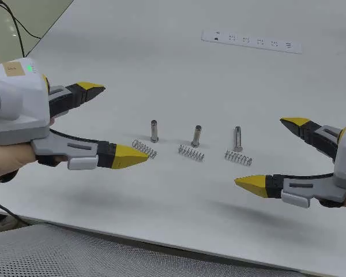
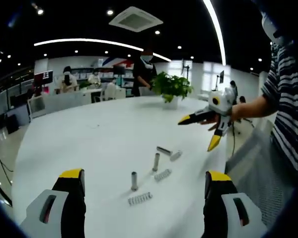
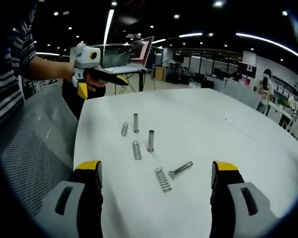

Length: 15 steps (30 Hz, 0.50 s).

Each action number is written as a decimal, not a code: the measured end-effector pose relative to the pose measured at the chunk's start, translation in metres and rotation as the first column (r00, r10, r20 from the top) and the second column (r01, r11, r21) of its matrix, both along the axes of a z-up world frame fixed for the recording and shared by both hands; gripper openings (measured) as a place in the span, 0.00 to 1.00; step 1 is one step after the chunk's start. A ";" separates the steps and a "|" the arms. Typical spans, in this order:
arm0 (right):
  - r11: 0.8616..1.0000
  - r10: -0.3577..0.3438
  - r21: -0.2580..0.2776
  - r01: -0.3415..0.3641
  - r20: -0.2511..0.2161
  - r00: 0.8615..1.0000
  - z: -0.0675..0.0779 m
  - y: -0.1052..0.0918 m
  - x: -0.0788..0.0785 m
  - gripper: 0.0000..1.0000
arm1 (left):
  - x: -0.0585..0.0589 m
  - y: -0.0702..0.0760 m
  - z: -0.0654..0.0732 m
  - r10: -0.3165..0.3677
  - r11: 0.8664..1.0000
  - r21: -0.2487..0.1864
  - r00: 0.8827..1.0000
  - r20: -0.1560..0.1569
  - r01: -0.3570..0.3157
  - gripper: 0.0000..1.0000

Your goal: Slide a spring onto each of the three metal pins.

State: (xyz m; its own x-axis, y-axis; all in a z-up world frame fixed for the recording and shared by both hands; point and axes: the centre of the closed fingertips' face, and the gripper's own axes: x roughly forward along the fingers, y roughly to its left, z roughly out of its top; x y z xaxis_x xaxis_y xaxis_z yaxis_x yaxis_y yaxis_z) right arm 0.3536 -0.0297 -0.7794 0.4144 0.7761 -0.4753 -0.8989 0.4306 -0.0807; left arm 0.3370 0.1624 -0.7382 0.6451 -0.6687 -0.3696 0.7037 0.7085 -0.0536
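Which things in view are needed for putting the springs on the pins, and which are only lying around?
Needed: left pin, middle pin, right pin, left spring, middle spring, right spring, left gripper, right gripper (both open).
Lying around: power strip, potted plant, laptop.

There are three short silver metal pins across the middle of the frame: the left pin (image 1: 154, 130), the middle pin (image 1: 196, 135) and the right pin (image 1: 237, 138). Just below them are three small coiled wire springs: the left spring (image 1: 145, 149), the middle spring (image 1: 191, 153) and the right spring (image 1: 238, 157). There are two grey grippers, each with two yellow-tipped black fingers: the left gripper (image 1: 126, 122) at the left edge and the right gripper (image 1: 259, 150) at the right edge. One white power strip (image 1: 252, 41) lies at the upper right.
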 end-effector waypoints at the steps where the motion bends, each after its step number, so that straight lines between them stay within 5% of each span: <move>1: 1.000 0.000 0.001 0.000 0.000 1.000 0.000 0.000 0.000 0.91 | 0.000 0.000 0.000 -0.001 1.000 0.003 1.000 0.000 0.001 0.98; 15: 1.000 0.002 0.000 -0.002 0.000 1.000 0.000 0.000 0.000 0.90 | 0.000 0.002 0.000 0.004 1.000 0.002 1.000 0.001 -0.004 0.98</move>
State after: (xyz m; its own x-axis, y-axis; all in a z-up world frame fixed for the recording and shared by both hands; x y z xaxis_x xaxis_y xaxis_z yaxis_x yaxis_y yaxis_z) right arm 0.3536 -0.0292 -0.7796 0.4126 0.7769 -0.4756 -0.8999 0.4286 -0.0805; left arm 0.3369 0.1648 -0.7379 0.6483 -0.6652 -0.3704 0.7008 0.7115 -0.0513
